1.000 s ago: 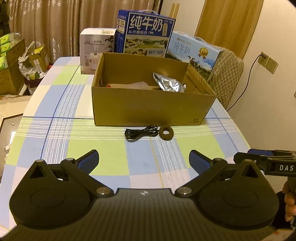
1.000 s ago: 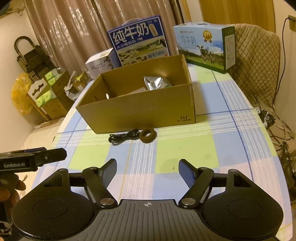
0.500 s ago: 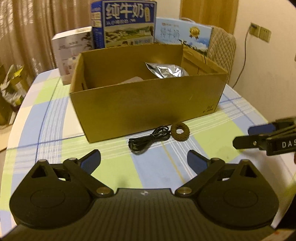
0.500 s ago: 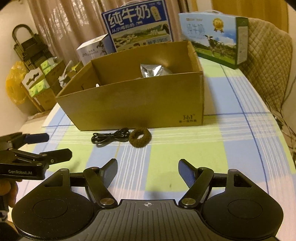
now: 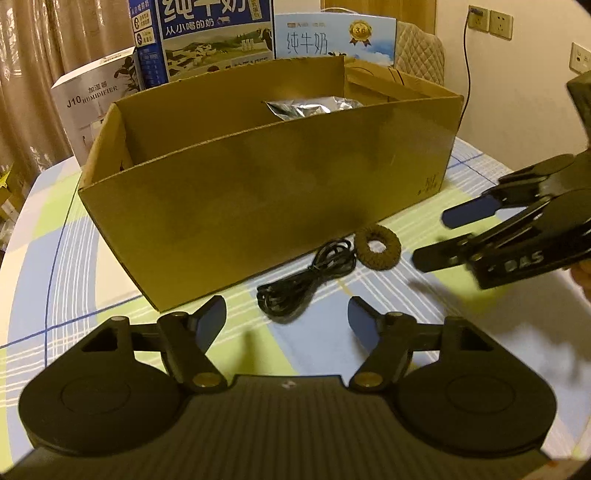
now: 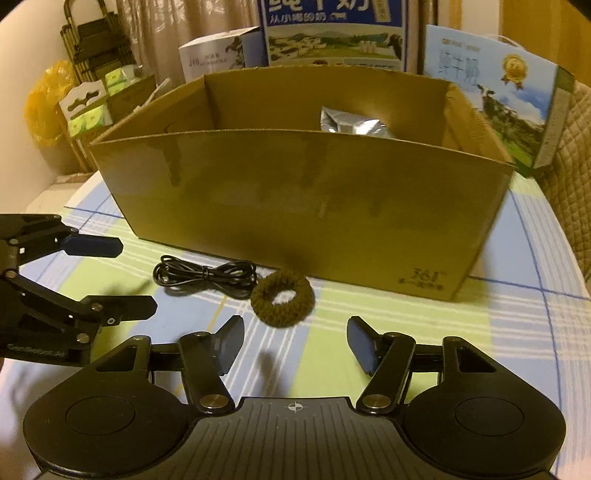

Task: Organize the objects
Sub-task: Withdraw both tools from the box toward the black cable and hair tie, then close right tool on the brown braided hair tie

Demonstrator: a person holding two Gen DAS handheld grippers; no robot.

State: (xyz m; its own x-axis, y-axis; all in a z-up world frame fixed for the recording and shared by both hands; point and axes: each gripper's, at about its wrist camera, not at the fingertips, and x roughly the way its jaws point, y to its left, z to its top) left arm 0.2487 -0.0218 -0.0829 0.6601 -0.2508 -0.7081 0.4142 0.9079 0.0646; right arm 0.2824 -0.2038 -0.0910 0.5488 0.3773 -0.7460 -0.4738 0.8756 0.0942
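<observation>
A coiled black cable (image 5: 306, 273) and a brown hair tie (image 5: 384, 260) lie side by side on the checked tablecloth, just in front of an open cardboard box (image 5: 258, 192). A silver foil bag (image 5: 310, 107) lies inside the box. My left gripper (image 5: 286, 314) is open, low over the cloth, with the cable just ahead of its fingertips. My right gripper (image 6: 295, 332) is open too, and the hair tie (image 6: 266, 306) sits just ahead of it, with the cable (image 6: 207, 277) to its left. Each gripper shows in the other's view, right gripper (image 5: 432, 238) and left gripper (image 6: 138, 280), both with nothing held.
Two blue milk cartons (image 5: 207, 33) (image 6: 491, 88) and a white humidifier box (image 5: 92, 107) stand behind the cardboard box. A quilted chair back (image 5: 421, 48) is at the far right, and stacked boxes with a yellow bag (image 6: 48, 107) stand off the table's left.
Both grippers have moved forward and down toward the cable and the hair tie, so the box looms larger. Both have stayed open, and the objects have not moved.
</observation>
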